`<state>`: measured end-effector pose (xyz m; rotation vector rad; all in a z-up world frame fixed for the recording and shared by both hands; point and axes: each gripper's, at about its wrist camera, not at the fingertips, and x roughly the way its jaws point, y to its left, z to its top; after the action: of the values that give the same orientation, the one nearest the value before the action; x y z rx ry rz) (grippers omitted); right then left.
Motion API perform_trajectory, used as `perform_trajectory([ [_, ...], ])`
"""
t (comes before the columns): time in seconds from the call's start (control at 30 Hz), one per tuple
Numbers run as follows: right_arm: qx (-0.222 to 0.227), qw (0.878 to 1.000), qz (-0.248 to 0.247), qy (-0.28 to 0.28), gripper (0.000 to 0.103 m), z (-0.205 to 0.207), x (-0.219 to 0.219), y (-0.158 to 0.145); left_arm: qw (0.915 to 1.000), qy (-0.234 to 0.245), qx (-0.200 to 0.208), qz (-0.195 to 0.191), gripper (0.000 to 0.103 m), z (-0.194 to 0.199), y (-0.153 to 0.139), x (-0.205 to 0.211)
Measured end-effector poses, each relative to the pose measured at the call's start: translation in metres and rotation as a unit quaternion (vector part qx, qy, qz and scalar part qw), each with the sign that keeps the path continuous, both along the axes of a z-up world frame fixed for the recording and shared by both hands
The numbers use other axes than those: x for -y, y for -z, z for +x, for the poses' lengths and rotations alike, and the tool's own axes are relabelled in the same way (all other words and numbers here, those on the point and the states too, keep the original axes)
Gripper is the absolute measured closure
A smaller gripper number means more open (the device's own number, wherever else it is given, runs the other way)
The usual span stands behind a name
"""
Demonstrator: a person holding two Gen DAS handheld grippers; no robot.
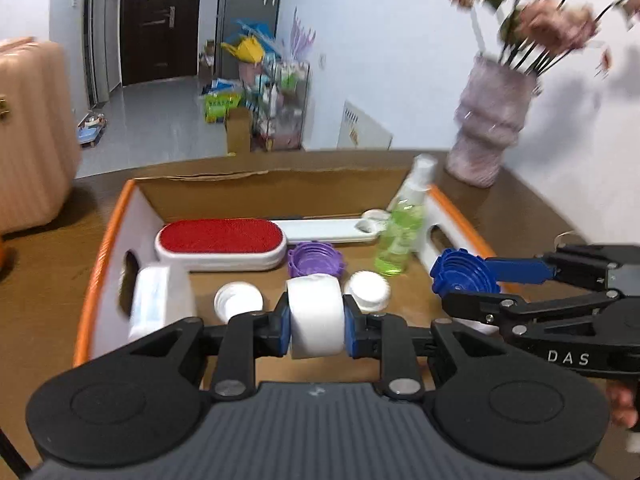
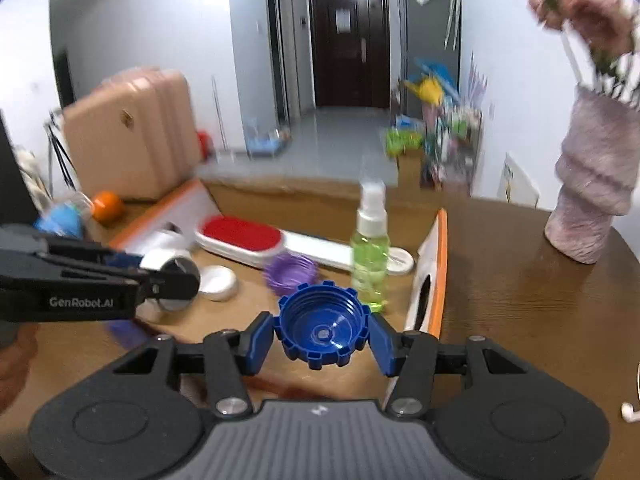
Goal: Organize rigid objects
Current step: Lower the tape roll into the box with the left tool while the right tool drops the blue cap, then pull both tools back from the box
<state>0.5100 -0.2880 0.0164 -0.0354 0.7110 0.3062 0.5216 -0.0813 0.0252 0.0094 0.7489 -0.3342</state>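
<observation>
The left gripper (image 1: pixel 316 326) is pinching a white roll (image 1: pixel 316 316), its 2 blue pads pressed against the roll's flat sides, held above the near part of the cardboard box (image 1: pixel 256 196). The right gripper (image 2: pixel 322 338) grips a blue ridged cap (image 2: pixel 322 332) between its blue pads, open side facing the camera; in the left wrist view that cap (image 1: pixel 460 274) sits over the box's right wall, near its handle cutout.

The box has orange-edged white side walls and rests on a brown wooden table (image 2: pixel 520 280). Inside it, at the far side, lies a red lint brush (image 1: pixel 220 242) with a white handle (image 1: pixel 328 229) running to the right. Just near of the brush is a purple ridged cap (image 1: pixel 316 259), open side up. A green spray bottle (image 1: pixel 402 232) with a clear cap stands upright toward the right wall. 2 small white caps lie on the box floor: one left of the held roll (image 1: pixel 238 300), one right of it (image 1: pixel 368 288). A white wrapped item (image 1: pixel 154 304) leans at the left wall; what it is cannot be told.

On the table far right of the box stands a pale pink ribbed vase (image 1: pixel 490 120) with pink flowers (image 1: pixel 556 20). Beyond the table on the left is a pink suitcase (image 2: pixel 128 136).
</observation>
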Motion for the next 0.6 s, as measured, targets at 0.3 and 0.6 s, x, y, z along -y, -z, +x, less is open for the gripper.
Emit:
perform_trajectory([
  [0.3, -0.023, 0.997, -0.075, -0.010, 0.051, 0.049, -0.012, 0.035, 0.9985, 0.018, -0.046, 0.023, 0.053, 0.064, 0.042, 0.021],
  [0.6, 0.015, 0.998, -0.055, -0.005, 0.051, 0.025, -0.002, 0.002, 0.9997, -0.001, -0.017, 0.017, 0.053, 0.045, 0.011, 0.007],
])
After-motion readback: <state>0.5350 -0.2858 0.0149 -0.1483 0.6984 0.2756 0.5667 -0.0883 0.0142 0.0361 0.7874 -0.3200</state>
